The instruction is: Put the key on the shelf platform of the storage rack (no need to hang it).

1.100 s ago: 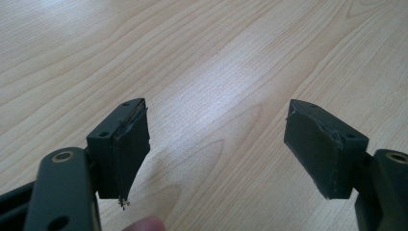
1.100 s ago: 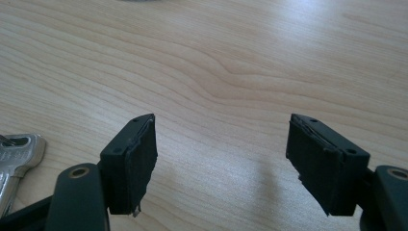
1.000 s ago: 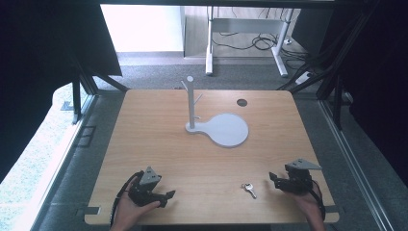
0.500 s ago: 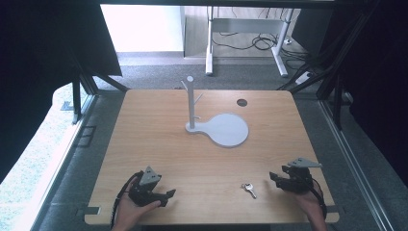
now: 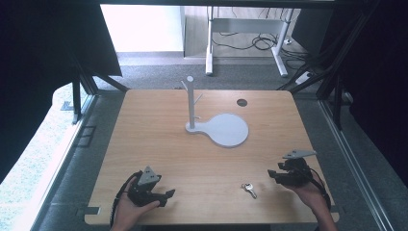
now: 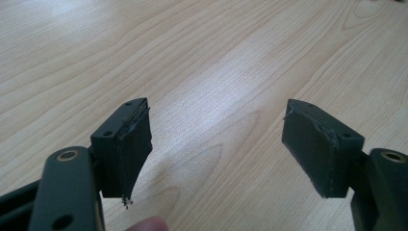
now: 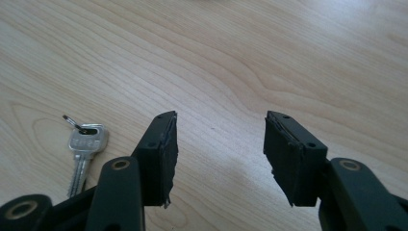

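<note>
Left gripper (image 5: 166, 195): held in the person's left hand (image 5: 129, 209) at the near left of the table; jaws stand wide apart with bare wood between them, nothing held. A fingertip shows at the bottom edge of the left gripper view.
Right gripper (image 5: 272, 175): held in the person's right hand (image 5: 310, 192) at the near right; jaws parted, nothing between them, grey plate on top.
Key (image 7: 84, 147): silver, on a small ring, lying flat on the table just beside the right gripper's left jaw in the right gripper view, outside the gap; in the high view it lies between the two grippers, nearer the right one.
Table (image 5: 159, 125): light wood grain, with a round dark hole (image 5: 242, 102) near the far right.
Stand (image 5: 191, 101): grey upright post with short pegs, on a flat round grey base (image 5: 231, 131), mid-table toward the far side, well apart from both grippers.
Containers: none seen.
Room: grey carpet floor; white desk legs and loose cables beyond the table; black frame struts at both sides.
</note>
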### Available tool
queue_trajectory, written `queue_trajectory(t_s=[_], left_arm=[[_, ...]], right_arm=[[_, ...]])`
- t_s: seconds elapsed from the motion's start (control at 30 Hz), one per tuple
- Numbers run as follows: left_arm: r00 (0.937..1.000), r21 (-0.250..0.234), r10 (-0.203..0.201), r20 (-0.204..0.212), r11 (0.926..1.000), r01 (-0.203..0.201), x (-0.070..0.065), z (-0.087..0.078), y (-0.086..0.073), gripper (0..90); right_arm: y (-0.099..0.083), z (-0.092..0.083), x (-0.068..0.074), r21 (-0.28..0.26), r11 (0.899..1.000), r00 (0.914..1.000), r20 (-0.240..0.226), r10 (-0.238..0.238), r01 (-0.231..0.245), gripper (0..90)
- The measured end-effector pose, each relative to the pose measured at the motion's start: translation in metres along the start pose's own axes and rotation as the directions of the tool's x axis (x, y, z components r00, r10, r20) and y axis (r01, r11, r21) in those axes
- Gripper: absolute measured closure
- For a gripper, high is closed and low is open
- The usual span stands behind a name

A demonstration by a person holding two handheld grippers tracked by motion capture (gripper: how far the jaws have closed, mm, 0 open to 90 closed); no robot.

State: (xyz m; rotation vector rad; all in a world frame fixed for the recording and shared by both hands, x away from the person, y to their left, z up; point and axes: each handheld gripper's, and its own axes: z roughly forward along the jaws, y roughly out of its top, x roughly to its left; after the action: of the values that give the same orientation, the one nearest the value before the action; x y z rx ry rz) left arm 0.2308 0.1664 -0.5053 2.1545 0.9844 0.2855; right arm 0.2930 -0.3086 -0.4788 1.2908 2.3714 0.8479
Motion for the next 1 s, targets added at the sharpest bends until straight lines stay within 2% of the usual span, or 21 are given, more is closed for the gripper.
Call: queue_trajectory(t_s=[0.17,0.27,0.3,0.4,0.53,0.67,0.9,0.93,0.97,1.0], left_arm=[[1.0,-0.008,0.001,-0.002,1.0,-0.001,0.001,-0.002,0.001,26.0],[1.0,-0.01,-0.003,-0.003,0.9999,0.003,0.001,-0.002,0.0,25.9],[1.0,-0.01,-0.003,-0.002,0.9999,0.003,0.002,-0.003,0.0,25.9],[1.0,-0.007,-0.004,0.001,1.0,0.004,0.001,-0.002,0.0,25.8],[1.0,-0.007,-0.002,0.004,1.0,0.002,0.0,-0.003,0.001,25.6],[1.0,-0.005,-0.002,0.003,1.0,0.002,0.0,-0.002,0.001,25.6],[1.0,-0.002,-0.004,0.005,1.0,0.004,0.0,-0.001,0.0,25.5],[1.0,-0.002,-0.003,0.005,1.0,0.003,0.0,-0.001,0.0,25.5],[1.0,-0.002,-0.003,0.005,1.0,0.003,0.0,-0.001,0.0,25.5],[1.0,-0.002,-0.002,0.004,1.0,0.002,0.0,-0.001,0.0,25.5]], right_arm=[[0.013,-0.008,0.001,0.025,0.999,0.9996,-0.02,-0.021,0.021,50.1],[0.025,-0.014,0.008,0.058,0.996,0.9971,-0.042,-0.064,0.066,51.9],[0.025,-0.014,0.008,0.058,0.996,0.9971,-0.042,-0.064,0.066,51.9],[0.037,-0.017,0.018,0.094,0.989,0.992,-0.058,-0.113,0.118,52.9],[0.044,-0.017,0.023,0.118,0.983,0.9883,-0.072,-0.135,0.143,54.4],[0.052,-0.014,0.032,0.166,0.969,0.9813,-0.089,-0.171,0.184,55.5],[0.062,-0.005,0.045,0.208,0.95,0.97,-0.12,-0.211,0.233,55.7],[0.064,-0.004,0.047,0.212,0.946,0.9665,-0.126,-0.224,0.247,55.7],[0.064,-0.004,0.047,0.212,0.946,0.9665,-0.126,-0.224,0.247,55.7],[0.068,-0.001,0.054,0.219,0.939,0.9605,-0.139,-0.241,0.267,55.6]])
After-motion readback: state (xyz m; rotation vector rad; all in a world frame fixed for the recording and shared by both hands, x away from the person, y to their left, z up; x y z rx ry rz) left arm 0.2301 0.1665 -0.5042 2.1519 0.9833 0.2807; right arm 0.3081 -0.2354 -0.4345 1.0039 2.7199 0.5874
